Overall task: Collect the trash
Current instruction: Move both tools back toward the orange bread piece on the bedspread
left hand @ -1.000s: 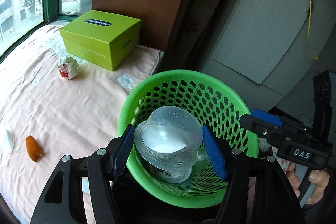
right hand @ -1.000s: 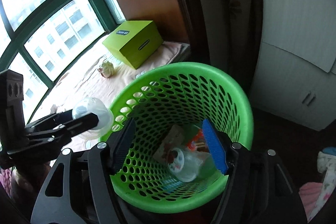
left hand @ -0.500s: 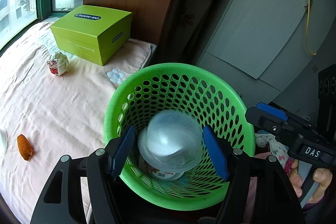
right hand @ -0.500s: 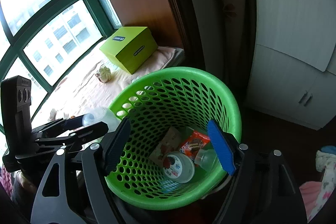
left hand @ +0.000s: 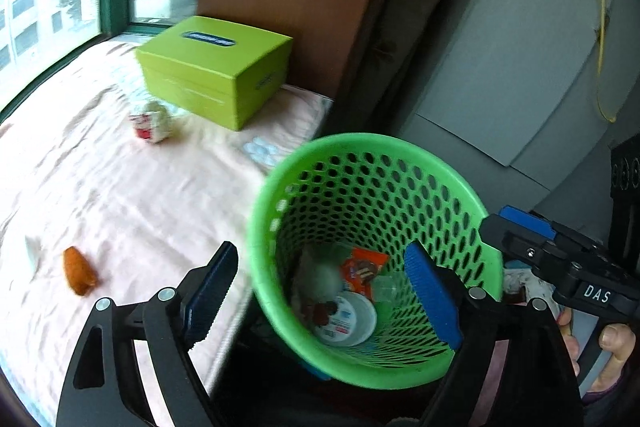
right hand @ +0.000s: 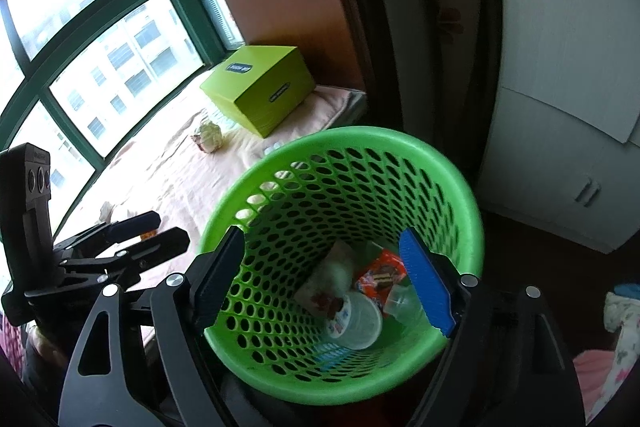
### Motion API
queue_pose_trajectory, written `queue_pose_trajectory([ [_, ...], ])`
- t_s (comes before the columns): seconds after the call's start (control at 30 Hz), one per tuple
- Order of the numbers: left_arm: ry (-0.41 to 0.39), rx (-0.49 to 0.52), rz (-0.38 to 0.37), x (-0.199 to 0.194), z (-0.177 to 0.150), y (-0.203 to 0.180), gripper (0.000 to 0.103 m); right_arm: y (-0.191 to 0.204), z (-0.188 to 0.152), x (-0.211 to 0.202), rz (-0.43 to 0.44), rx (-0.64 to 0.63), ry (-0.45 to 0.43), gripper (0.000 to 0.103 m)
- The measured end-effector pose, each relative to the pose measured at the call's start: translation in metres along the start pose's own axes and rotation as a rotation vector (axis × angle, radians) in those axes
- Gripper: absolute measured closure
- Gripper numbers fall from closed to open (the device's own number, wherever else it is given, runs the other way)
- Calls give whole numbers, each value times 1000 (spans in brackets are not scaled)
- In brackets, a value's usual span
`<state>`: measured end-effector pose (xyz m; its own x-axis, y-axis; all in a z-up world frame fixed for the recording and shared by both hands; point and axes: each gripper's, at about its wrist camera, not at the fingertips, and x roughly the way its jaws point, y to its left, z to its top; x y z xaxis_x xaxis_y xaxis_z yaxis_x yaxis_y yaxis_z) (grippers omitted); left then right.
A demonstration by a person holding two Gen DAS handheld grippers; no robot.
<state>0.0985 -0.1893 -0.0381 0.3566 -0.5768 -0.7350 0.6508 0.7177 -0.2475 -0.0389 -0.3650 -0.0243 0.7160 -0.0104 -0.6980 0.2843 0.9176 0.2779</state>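
A green perforated basket [left hand: 276, 187] [right hand: 360, 143] holds several pieces of trash, among them a clear plastic cup [left hand: 352, 315] [right hand: 356, 315] and an orange wrapper [left hand: 362, 269] [right hand: 382, 273]. My left gripper [left hand: 320, 299] is open and empty over the basket's left rim. My right gripper [right hand: 324, 279] is open, its fingers astride the basket's near rim. A crumpled red-and-white wrapper [left hand: 152, 123] [right hand: 208, 139] and an orange scrap [left hand: 78, 271] lie on the pink bed [left hand: 120, 195].
A lime-green box [left hand: 212, 71] [right hand: 260, 87] sits at the bed's far end by the window [right hand: 100, 39]. White cabinets [right hand: 560, 87] stand to the right. A white scrap [left hand: 32, 251] lies at the bed's left edge.
The left gripper opened and the clear cup dropped into the basket. The left gripper then swung left, toward the bed. The right gripper stayed at the basket.
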Motion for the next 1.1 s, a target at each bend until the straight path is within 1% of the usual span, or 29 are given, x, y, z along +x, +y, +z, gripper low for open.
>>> queue_pose_trajectory([
  [0.2, -27, -75, 61, -15, -4, 36, 19, 28, 1, 14, 43, -53, 29, 23],
  [0.4, -50, -162, 137, -34, -16, 81, 19, 59, 3, 28, 76, -105, 54, 23],
  [0.63, -76, -276, 238, -60, -33, 136, 19, 95, 5, 44, 121, -163, 82, 23],
  [0.87, -101, -380, 363, -88, -52, 186, 19, 137, 3, 66, 173, -229, 114, 23],
  [1.03, -112, -436, 418, -103, -63, 213, 19, 166, -1, 84, 208, -279, 144, 23],
  [1.1, -112, -455, 426, -107, -67, 222, 19, 180, -3, 93, 221, -305, 159, 23],
])
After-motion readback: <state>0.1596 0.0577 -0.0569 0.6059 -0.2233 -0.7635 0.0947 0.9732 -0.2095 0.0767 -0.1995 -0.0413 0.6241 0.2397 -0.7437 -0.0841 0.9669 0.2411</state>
